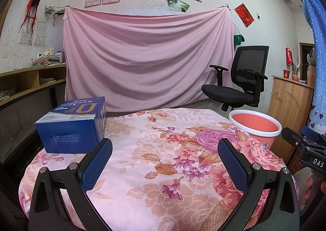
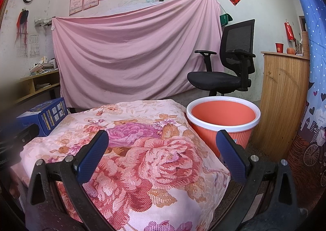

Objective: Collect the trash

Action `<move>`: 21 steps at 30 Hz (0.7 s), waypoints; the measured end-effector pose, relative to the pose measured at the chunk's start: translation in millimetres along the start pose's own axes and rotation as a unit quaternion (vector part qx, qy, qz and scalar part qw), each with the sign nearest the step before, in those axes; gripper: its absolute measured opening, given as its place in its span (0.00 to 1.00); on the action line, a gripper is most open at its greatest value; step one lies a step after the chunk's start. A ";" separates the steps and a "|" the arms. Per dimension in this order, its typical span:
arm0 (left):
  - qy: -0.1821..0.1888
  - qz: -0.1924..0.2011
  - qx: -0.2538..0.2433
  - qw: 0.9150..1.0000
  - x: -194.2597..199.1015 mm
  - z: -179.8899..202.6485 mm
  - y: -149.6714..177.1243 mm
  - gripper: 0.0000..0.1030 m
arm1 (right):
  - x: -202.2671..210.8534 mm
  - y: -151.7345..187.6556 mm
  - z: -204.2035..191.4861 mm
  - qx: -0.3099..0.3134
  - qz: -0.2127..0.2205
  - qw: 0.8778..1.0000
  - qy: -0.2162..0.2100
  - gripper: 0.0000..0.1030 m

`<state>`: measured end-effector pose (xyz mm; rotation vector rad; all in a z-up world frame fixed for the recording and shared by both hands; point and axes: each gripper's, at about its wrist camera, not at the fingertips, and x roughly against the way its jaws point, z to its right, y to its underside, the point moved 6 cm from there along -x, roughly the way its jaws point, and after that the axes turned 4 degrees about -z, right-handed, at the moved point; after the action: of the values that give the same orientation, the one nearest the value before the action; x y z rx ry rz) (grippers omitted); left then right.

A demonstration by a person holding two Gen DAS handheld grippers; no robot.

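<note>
One floral cloth (image 1: pixel 163 149) covers table.

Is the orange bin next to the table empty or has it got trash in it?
Empty as far as visible: the bin stands upright and shows only bare orange inside; its bottom is hidden. The blue box is on the table.

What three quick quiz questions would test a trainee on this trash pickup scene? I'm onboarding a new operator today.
1. True or false: the left gripper is shut on the blue box.
2. Where does the orange bin stand? A) on the flowered cloth B) on the floor right of the table C) on the office chair
3. Fill in: the right gripper holds ____.

Key: 1 false, both grippers are open; 2 B; 3 nothing.
</note>
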<state>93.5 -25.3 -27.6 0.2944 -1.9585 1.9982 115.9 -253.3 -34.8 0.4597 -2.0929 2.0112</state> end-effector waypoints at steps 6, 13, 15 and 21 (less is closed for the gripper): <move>0.000 0.000 0.000 1.000 -0.1 0.0 0.0 0.98 | 0.0 -0.2 0.1 -0.001 0.000 1.000 0.000 1.00; 0.000 0.000 0.000 1.000 0.0 -0.3 -0.2 0.98 | -0.7 -0.2 0.7 0.000 -0.001 1.000 0.000 1.00; 0.000 0.000 0.000 1.000 0.0 -0.3 -0.1 0.98 | -0.3 0.0 0.0 -0.001 -0.001 1.000 0.000 1.00; 0.000 0.000 0.000 1.000 0.1 -0.2 0.0 0.98 | -0.5 0.7 0.2 -0.001 -0.001 1.000 -0.001 1.00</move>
<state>93.5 -25.1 -27.6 0.2935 -1.9591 1.9973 116.2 -253.5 -35.6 0.4620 -2.0948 2.0075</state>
